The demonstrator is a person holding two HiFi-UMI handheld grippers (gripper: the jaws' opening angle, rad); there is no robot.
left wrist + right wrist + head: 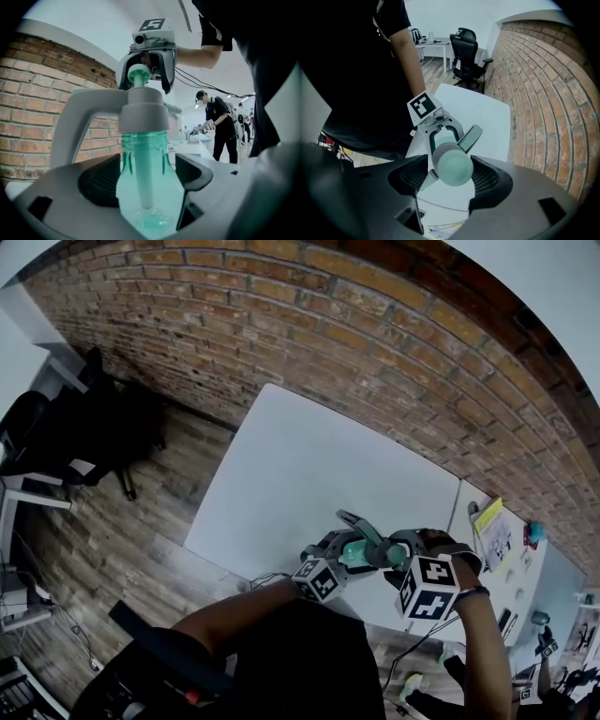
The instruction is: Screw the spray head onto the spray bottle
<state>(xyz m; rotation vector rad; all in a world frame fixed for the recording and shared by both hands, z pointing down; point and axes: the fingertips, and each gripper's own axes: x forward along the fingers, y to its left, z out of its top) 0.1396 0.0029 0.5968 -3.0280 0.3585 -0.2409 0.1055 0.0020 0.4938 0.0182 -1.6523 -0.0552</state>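
A translucent teal spray bottle stands upright between the jaws of my left gripper, and both pads press on its body. A grey spray head with a teal top sits on its neck, its long trigger arching down to the left. From above, my right gripper points straight down over the head. In the right gripper view the head's round top fills the gap of my right gripper, with both pads against it. The head view shows both grippers meeting over the table's near edge, left gripper and right gripper.
The white table lies beneath the grippers, against a brick wall. A second table with small items adjoins at the right. A black office chair stands on the wood floor at the left. People work in the background.
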